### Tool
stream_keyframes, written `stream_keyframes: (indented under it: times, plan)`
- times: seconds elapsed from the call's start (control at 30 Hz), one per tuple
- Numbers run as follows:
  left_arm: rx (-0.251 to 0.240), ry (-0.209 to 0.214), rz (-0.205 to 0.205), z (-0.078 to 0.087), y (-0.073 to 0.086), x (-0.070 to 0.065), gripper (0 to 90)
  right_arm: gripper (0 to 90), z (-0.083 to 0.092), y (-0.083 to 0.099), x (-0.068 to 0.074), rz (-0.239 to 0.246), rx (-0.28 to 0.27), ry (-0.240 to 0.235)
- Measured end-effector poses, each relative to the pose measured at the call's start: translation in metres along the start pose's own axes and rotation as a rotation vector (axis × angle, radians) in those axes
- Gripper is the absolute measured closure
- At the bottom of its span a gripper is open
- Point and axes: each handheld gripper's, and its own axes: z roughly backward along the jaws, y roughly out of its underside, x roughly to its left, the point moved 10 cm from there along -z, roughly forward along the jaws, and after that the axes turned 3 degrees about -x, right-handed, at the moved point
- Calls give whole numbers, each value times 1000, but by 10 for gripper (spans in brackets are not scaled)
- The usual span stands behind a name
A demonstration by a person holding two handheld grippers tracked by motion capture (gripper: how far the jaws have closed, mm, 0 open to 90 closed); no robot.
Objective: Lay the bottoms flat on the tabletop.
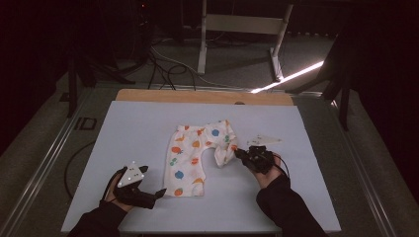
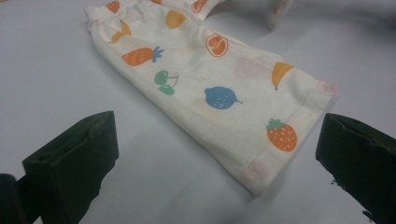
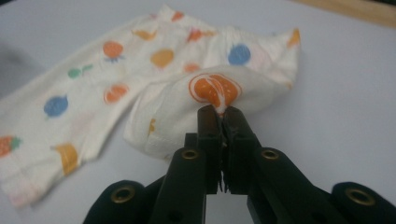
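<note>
Small white trousers (image 1: 193, 157) with a fruit print lie on the pale blue table (image 1: 133, 128), between the two tools. Right tool (image 1: 237, 152): jaws pinched tight on a fold of the trouser cloth, seen up close in the right gripper view (image 3: 219, 111), where the cloth bunches just ahead of the tips with an orange-slice print right above the pinch. The gripped leg is pulled up off the table into a rounded hump; the rest of the trousers (image 3: 93, 93) spreads flat beyond and to the left of this tool. In the high view this tool sits at the right edge of the garment, hand (image 1: 264, 165) behind it, dark sleeve (image 1: 286, 205) trailing toward the near table edge. Left tool (image 1: 159, 192): jaws wide apart, nothing between the pads. In the left gripper view (image 2: 219, 154) the flat trouser leg (image 2: 224, 93) lies ahead of it, its hem corner reaching in between the two jaws; a strawberry print sits near the right jaw, and neither jaw touches the cloth. The left tool rests low at the near left of the garment, just beside that hem. A wooden strip (image 1: 197, 96) edges the far side of the table.
</note>
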Motion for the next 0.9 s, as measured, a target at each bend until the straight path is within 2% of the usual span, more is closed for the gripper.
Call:
stream_keyframes:
  times: [0.1, 0.2, 0.3, 0.37, 0.4, 0.47, 0.53, 0.67, 0.77, 0.9]
  plan:
    - [-1, 1, 4, 0, 0, 0, 0, 872, -12, -8, 1, -6, 1, -10]
    - [-4, 2, 8, 0, 0, 1, 0, 872, -28, -12, 2, -18, 25, -32]
    - [-3, 2, 7, 0, 1, 1, 0, 870, -44, -14, -3, -14, 57, -7]
    - [0, 2, 3, -1, 1, 1, 0, 866, -54, -13, -7, -30, 73, 1]
    - [0, 3, 3, -1, 1, 1, 0, 851, -57, -12, -11, -34, 87, 30]
    - [1, 5, 3, -1, 1, 1, 0, 762, -62, -10, -17, -61, 96, 46]
    - [1, 6, 3, -1, 1, 1, 0, 684, -64, -8, -24, -68, 99, 87]
    - [1, 6, 3, -1, 1, 1, 0, 603, -58, -9, -29, -66, 78, 112]
    - [-1, 6, 4, -1, 1, 1, 0, 598, -50, -15, -24, -59, 50, 90]
    - [0, 7, 0, -1, 1, 1, 0, 597, -39, -25, -3, -21, -4, 31]
